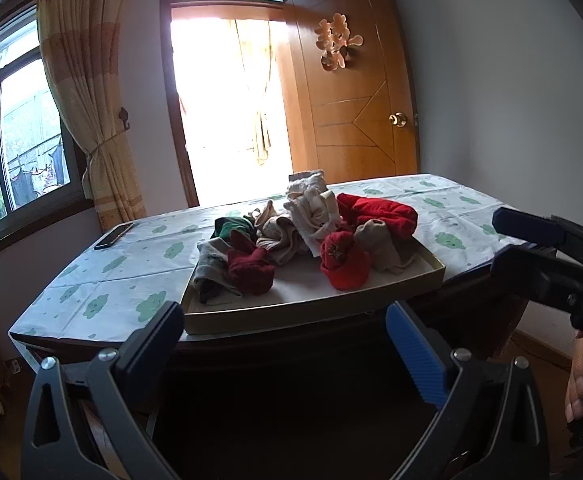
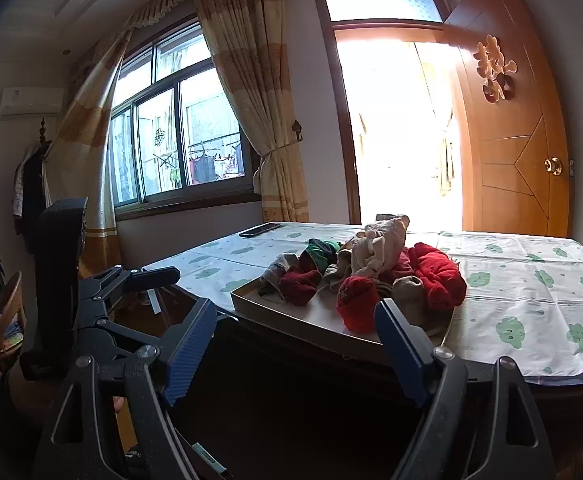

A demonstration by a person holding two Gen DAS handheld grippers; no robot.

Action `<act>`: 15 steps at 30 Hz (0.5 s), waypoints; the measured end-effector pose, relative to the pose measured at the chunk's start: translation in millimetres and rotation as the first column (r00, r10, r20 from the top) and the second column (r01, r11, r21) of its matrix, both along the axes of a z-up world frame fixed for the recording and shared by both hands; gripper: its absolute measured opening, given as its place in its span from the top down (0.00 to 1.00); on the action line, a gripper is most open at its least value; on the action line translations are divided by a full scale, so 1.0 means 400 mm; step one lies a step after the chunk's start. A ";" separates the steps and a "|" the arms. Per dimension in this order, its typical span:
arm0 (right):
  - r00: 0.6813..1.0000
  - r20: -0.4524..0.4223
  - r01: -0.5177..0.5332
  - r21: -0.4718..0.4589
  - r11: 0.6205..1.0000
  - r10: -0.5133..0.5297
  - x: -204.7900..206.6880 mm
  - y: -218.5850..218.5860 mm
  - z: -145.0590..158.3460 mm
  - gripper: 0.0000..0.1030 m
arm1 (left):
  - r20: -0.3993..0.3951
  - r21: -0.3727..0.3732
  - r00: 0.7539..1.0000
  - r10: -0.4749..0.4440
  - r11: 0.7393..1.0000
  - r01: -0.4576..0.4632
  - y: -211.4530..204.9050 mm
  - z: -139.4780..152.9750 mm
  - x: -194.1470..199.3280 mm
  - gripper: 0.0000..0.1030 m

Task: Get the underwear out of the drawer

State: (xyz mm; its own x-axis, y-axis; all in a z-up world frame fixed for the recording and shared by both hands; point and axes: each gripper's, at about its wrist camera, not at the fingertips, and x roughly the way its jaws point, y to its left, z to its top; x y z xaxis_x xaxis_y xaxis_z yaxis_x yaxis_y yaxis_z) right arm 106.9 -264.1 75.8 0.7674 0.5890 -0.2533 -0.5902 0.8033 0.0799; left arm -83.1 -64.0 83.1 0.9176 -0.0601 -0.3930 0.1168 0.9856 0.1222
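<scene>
A shallow cardboard drawer tray [image 1: 311, 312] sits at the table's near edge, also in the right wrist view [image 2: 291, 312]. It holds a heap of underwear and socks [image 1: 307, 236]: red, dark red, beige, grey and green pieces, seen too from the right [image 2: 371, 276]. My left gripper [image 1: 285, 340] is open and empty, just in front of and below the tray. My right gripper [image 2: 295, 340] is open and empty, near the tray's front edge. It shows at the right edge of the left view [image 1: 527, 240]; the left gripper shows at left in the right view [image 2: 147, 280].
The table has a white cloth with green clouds [image 1: 103, 288]. A black phone [image 1: 113, 236] lies at its far left corner. Behind are a window with curtains [image 2: 179, 136], a bright doorway and an open wooden door [image 1: 355, 92]. A chair with clutter [image 2: 3, 320] stands left.
</scene>
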 end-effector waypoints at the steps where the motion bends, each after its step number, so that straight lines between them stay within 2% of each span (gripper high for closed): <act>1: 1.000 0.000 -0.001 -0.003 1.000 0.001 0.000 0.002 -0.001 0.19 | -0.003 0.001 1.000 -0.001 1.000 0.001 -0.001 -0.001 0.001 0.01; 15: 1.000 0.005 -0.014 -0.021 1.000 0.014 -0.008 0.011 -0.006 0.19 | -0.018 -0.051 1.000 -0.001 0.999 0.000 0.010 0.002 -0.003 0.00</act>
State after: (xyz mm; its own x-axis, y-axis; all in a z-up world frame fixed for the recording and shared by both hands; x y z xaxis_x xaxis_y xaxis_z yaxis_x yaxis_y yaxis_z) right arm 103.7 -259.7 73.5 0.7603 0.5947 -0.2613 -0.6021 0.7962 0.0603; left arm -84.4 -60.2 83.9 0.9105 -0.0809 -0.4055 0.1191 0.9904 0.0699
